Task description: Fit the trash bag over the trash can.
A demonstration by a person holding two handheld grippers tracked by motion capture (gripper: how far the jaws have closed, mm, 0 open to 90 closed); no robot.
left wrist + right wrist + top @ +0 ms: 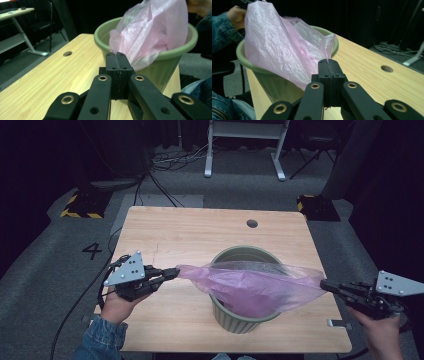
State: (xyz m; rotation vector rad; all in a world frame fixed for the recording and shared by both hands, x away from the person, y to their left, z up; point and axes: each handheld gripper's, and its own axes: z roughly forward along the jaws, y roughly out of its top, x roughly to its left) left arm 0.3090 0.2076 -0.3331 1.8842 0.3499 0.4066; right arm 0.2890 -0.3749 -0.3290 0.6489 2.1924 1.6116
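A green bin [235, 317] stands on the wooden table [175, 235], near its front edge. A pink plastic bag [250, 287] is stretched across the bin's mouth and sags into it. My left gripper [175, 271] is shut on the bag's left edge, just left of the bin. My right gripper [324, 283] is shut on the bag's right edge, past the table's right side. In the left gripper view the closed jaws of my left gripper [116, 53] pinch the bag [150, 32] in front of the bin [172, 55]. In the right gripper view my right gripper [328, 60] pinches the bag [279, 50] the same way.
A round cable hole [252, 223] sits near the table's far edge. Beyond the table stand a white desk frame [245, 150] and loose cables [165, 165] on the grey floor. A black-and-yellow floor block [82, 205] lies at the far left.
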